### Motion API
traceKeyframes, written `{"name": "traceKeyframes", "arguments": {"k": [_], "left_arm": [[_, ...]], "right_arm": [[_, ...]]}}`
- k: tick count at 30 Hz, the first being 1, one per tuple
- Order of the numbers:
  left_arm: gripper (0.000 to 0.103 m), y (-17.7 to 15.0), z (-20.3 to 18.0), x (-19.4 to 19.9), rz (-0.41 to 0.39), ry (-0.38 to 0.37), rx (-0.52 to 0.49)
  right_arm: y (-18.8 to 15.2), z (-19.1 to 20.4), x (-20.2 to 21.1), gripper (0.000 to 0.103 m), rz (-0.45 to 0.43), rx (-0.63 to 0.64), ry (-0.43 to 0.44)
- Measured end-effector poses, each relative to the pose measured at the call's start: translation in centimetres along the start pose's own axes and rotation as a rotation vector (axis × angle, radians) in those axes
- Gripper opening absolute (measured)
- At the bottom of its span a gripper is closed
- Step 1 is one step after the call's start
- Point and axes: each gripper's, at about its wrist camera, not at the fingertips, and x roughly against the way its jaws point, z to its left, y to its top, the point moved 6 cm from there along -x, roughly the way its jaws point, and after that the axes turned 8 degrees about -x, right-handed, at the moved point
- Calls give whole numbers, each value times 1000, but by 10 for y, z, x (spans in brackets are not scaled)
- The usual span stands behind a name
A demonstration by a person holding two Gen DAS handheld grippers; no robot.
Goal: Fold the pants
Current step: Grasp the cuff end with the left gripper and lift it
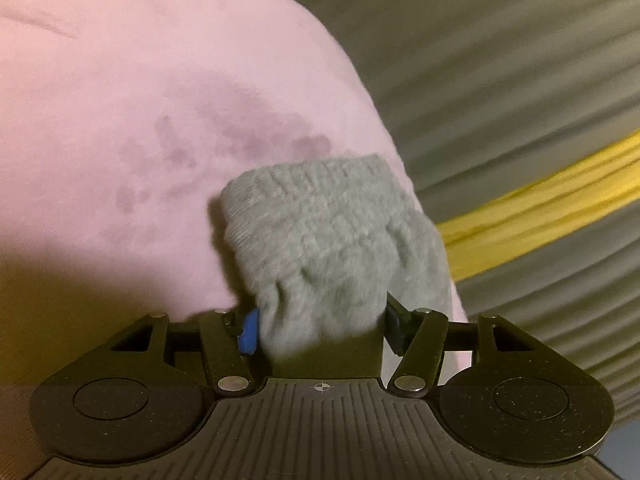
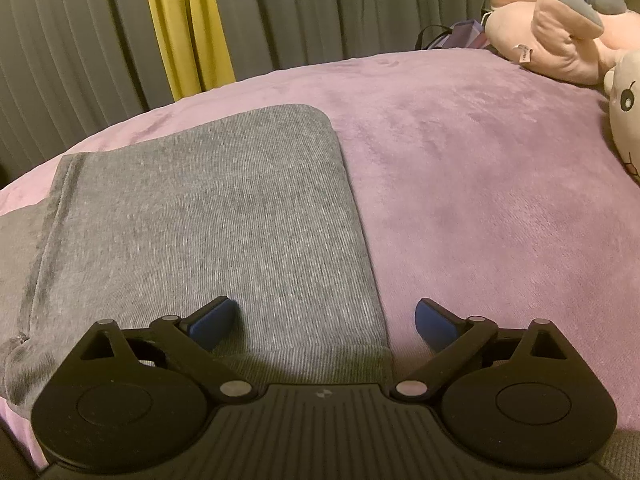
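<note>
The left gripper [image 1: 320, 322] has a bunched grey waistband [image 1: 320, 216] between its fingers, the ribbed cloth filling the gap from the blue pad [image 1: 249, 330] to the dark one opposite; the fingers appear clamped on it, though the view is blurred. The rest of the pants [image 2: 208, 216] lie flat on the pink blanket [image 2: 480, 168] that covers the bed, near its left edge by the grey curtain [image 2: 80, 48] with its yellow stripe [image 2: 188, 24]. There the cloth is already doubled into a neat panel with a rounded far corner. The right gripper [image 2: 327, 322] hovers low over the near right edge of that panel, fingers wide apart and holding nothing; one fingertip [image 2: 216, 316] is above the cloth, the other above bare blanket. The step in hand looks like bringing the waistband end over onto the panel. To do it well, the left grip should stay firm until the band lies square on the panel, edges matched, and the right could pin the panel's near edge so it does not drag. Letting go early would leave the band crumpled. Plush toys [image 2: 560, 40] sit at the far right corner, well apart.
</note>
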Motion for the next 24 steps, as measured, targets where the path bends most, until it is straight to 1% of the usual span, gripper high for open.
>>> {"name": "traceKeyframes", "arguments": {"k": [2, 3, 4, 5, 6, 7, 8, 9, 10, 11, 12, 13, 14, 15, 16, 17, 18, 20, 22, 24], "left_arm": [[68, 6, -3, -6, 5, 6, 26], [67, 7, -6, -9, 8, 7, 21], [65, 10, -10, -13, 13, 3, 5], [50, 11, -12, -16, 22, 15, -19], [45, 11, -18, -15, 25, 19, -44], [35, 11, -24, -12, 17, -11, -74], [29, 10, -30, -7, 4, -46, -114], [29, 10, -34, -3, -7, -66, -153], [30, 10, -34, -1, -11, -66, -167], [38, 10, -31, -2, -11, -51, -166], [48, 10, -26, -4, -8, -8, -164], [61, 9, -21, -7, -4, 55, -164], [60, 7, -16, -11, 9, 102, -162], [60, 6, -15, -9, -2, 100, -171], [58, 7, -17, -5, -20, 97, -188], [46, 7, -21, -4, -20, 113, -208], [39, 8, -26, -2, -19, 143, -243], [23, 8, -46, 6, -40, 155, -366], [19, 7, -73, 21, -65, 124, -494], [18, 0, -113, 41, -101, 74, -634]], "right_arm": [[0, 0, -1, 98, -1, 1, -1], [0, 1, -1, 98, -1, 2, -2], [0, 1, -1, 98, -1, 4, -4], [0, 1, -1, 98, -1, 5, -6], [1, 1, 0, 98, -2, 6, -9], [1, 2, 0, 98, -3, 8, -12], [1, 2, 1, 98, -4, 11, -15], [1, 2, 1, 98, -5, 14, -17], [1, 2, 1, 98, -6, 16, -18], [1, 3, 1, 98, -7, 15, -18], [1, 3, 1, 98, -7, 13, -18], [1, 3, 1, 98, -7, 13, -18], [1, 3, 1, 98, -7, 14, -18], [1, 3, 2, 98, -6, 15, -19], [1, 3, 2, 98, -6, 15, -19], [1, 3, 2, 98, -4, 15, -20], [1, 3, 2, 98, -2, 15, -21], [2, 3, 3, 98, 1, 16, -24], [3, 4, 5, 98, -3, 16, -25], [4, 6, 8, 98, -19, 25, -24]]}}
